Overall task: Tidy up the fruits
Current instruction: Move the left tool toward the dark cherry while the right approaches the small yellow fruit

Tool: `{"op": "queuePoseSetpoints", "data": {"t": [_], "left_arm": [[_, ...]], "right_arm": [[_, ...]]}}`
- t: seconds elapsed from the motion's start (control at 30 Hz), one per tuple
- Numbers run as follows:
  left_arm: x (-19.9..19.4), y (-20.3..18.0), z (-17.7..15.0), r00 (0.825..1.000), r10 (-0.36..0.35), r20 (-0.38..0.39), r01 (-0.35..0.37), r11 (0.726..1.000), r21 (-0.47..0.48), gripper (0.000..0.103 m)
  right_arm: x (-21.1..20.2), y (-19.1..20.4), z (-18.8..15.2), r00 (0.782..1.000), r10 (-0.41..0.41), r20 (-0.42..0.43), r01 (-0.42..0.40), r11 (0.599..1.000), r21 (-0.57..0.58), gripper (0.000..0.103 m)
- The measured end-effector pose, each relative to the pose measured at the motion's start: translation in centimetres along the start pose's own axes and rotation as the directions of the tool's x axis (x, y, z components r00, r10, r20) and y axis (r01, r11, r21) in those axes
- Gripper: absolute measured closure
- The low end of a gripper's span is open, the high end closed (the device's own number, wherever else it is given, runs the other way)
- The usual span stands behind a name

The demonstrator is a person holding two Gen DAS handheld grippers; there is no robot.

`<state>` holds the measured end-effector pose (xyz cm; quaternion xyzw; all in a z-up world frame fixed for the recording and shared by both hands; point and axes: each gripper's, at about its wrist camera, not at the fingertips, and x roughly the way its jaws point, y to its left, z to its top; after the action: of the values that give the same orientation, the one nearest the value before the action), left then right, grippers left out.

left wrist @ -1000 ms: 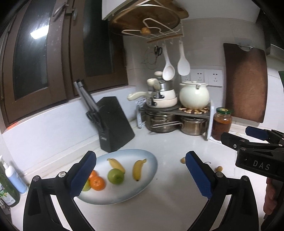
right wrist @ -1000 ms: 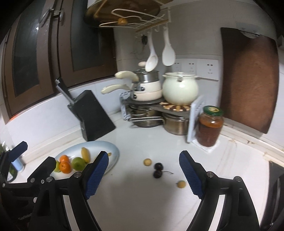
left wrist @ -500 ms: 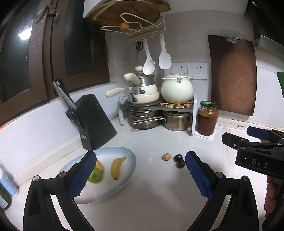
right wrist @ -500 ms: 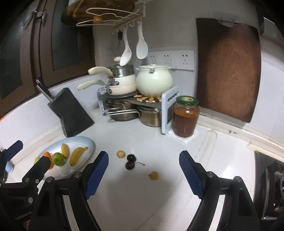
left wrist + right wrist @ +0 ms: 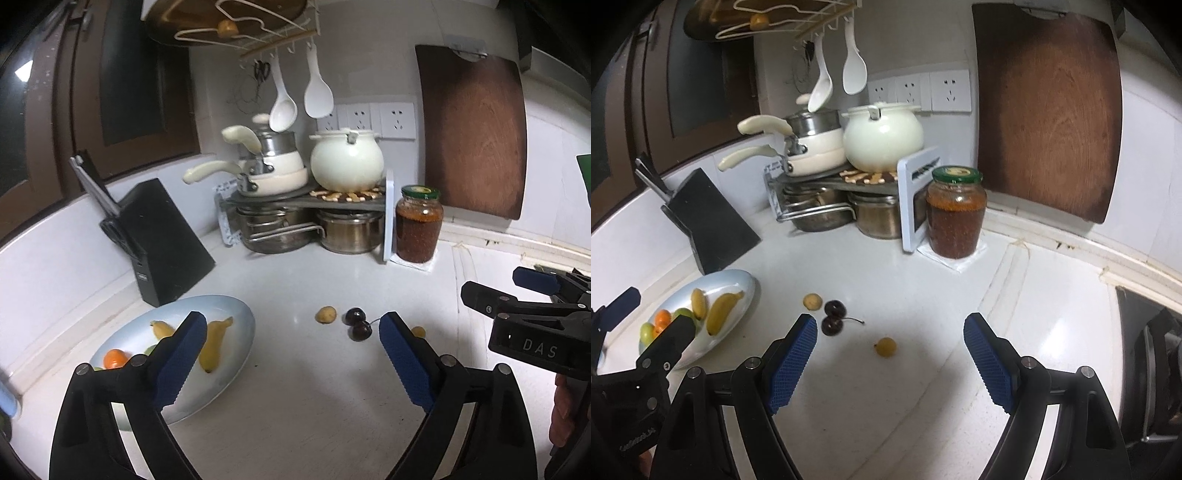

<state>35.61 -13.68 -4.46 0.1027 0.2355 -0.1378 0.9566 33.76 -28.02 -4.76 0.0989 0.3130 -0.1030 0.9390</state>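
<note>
Left claw (image 5: 291, 363): apart, nothing between the pads, jaws just narrowed slightly. Right claw (image 5: 890, 363): apart, empty.

Pair of dark cherries (image 5: 833, 317) on the white counter (image 5: 886, 406), ahead of the right claw, just beyond its left pad. Small yellow fruit (image 5: 886, 347) ahead between the right claw's pads, not touching either. Brownish round fruit (image 5: 812, 301) just beside the cherries, farther back.

Plate (image 5: 236, 314) at left, holding two bananas (image 5: 212, 345), an orange (image 5: 115, 359) and green fruit, partly behind the left claw's left pad.
</note>
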Motion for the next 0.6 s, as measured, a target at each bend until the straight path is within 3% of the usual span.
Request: {"op": "queuePoseSetpoints", "data": {"t": [0.33,0.6], "left_arm": [[3.7,-0.9,-0.5,0.996,-0.075,-0.041,0.076,0.997,0.030,0.014],[6.8,-1.6,-0.8,0.989,-0.120,-0.082,0.125,0.990,0.063,0.023]], "right_arm": [[3.2,-0.4,-0.8,0.999,0.005,-0.049,-0.005,1.000,-0.010,0.022],[6.3,-0.8,-1.4,0.994,0.025,-0.110,-0.025,1.000,-0.002,0.030]]}}
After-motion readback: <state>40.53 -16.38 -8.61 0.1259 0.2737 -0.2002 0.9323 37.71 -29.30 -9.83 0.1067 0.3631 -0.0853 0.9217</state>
